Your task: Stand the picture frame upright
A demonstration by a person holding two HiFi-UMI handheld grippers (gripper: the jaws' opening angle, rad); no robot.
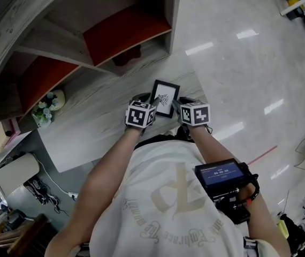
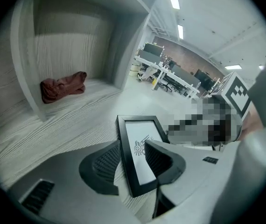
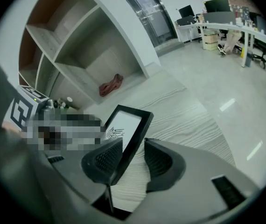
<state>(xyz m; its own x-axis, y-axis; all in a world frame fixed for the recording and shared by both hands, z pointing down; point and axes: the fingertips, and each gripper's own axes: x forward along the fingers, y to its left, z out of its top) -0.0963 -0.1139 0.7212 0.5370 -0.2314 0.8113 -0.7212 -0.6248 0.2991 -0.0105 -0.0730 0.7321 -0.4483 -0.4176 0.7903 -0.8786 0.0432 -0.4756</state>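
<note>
On the surface [image 1: 96, 130], left tongs [image 2: 134, 162] and right tongs [image 3: 133, 158], both spread, straddle the lying picture frame [image 1: 165, 98]; they should pinch evenly before tilting.

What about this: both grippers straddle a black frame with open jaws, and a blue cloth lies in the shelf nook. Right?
Not quite: the cloth in the nook is dark red, not blue, as the left gripper view shows. The left gripper and right gripper do straddle the black frame, jaws open.

Head view looks steeply down; both gripper views, close, low, share picture frame [image 2: 130, 139].
</note>
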